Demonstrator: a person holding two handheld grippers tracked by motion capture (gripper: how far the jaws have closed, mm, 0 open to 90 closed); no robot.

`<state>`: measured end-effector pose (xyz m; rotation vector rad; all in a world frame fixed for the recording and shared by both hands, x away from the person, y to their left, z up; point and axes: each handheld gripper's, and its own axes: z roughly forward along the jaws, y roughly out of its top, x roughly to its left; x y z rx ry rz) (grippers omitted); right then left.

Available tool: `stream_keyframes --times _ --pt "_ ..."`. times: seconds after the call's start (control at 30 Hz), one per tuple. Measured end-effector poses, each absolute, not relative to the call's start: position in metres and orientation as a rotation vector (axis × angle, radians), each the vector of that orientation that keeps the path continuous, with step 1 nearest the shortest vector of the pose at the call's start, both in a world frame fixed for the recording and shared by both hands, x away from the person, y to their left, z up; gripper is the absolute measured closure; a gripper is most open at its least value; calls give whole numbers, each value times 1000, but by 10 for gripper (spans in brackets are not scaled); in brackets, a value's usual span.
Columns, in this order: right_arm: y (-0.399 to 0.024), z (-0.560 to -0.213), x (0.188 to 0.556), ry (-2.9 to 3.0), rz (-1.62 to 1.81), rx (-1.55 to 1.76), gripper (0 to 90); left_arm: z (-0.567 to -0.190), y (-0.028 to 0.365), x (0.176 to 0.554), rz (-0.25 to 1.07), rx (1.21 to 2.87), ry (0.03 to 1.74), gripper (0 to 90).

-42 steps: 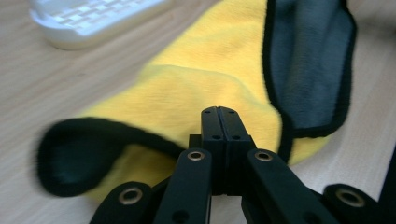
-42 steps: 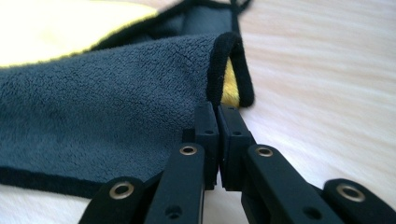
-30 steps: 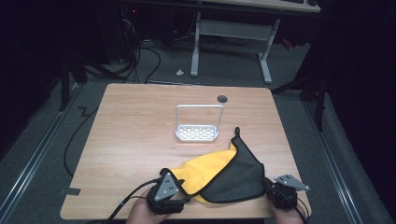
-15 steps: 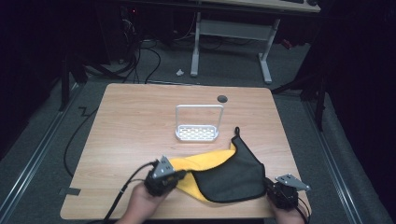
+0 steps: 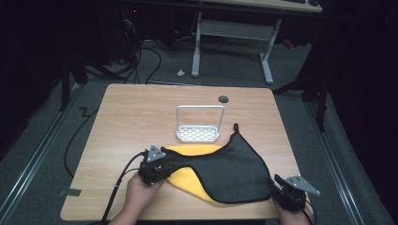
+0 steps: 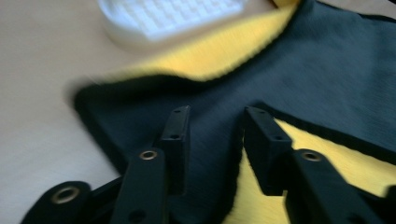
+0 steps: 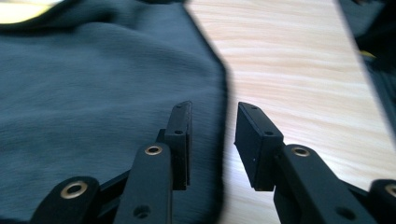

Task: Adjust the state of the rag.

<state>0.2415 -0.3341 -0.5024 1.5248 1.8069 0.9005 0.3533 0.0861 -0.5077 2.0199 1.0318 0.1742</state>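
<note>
Compared with a second ago, the left claw (image 5: 162,169) has shifted left along the near desk (image 5: 131,117) edge, and the black-and-yellow cloth (image 5: 234,168) now lies flatter, below the white rack (image 5: 199,133). Both claws' jaws have just been opening: the left stands part-open over the cloth's black corner, and the right claw (image 7: 212,140) part-open astride its edge, gripping nothing. No legible writing appears.

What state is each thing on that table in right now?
Cloth: lying flat, dark side up, yellow lining showing at its left.
White rack: upright, empty, beside the cloth.
Left gripper: jaws just opened, apart over the cloth.
Right gripper: jaws just opened, straddling the cloth's edge.
</note>
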Motion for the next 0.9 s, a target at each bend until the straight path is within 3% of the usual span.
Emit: stream_keyframes --times 0.07,0.13,0.2,0.3,0.63,0.8,0.9 --pt "-326 -506 244 1858 899 1504 678 -520 84 360 -3 2013 1040 528" --pt "-320 -510 247 1897 884 1497 682 -523 80 359 -23 2013 1015 526" --pt "-317 -515 250 1928 854 1499 684 -522 76 355 20 2055 971 724" --pt "-317 -521 254 1959 816 1523 696 -514 80 346 24 2055 934 803" --pt "-318 -523 255 1976 797 1529 703 -522 130 274 46 2087 910 739" --pt "-316 -523 253 1974 797 1537 702 -522 145 261 47 2043 957 668" --pt "-317 -523 253 1973 799 1538 701 -519 151 257 98 2004 982 677"
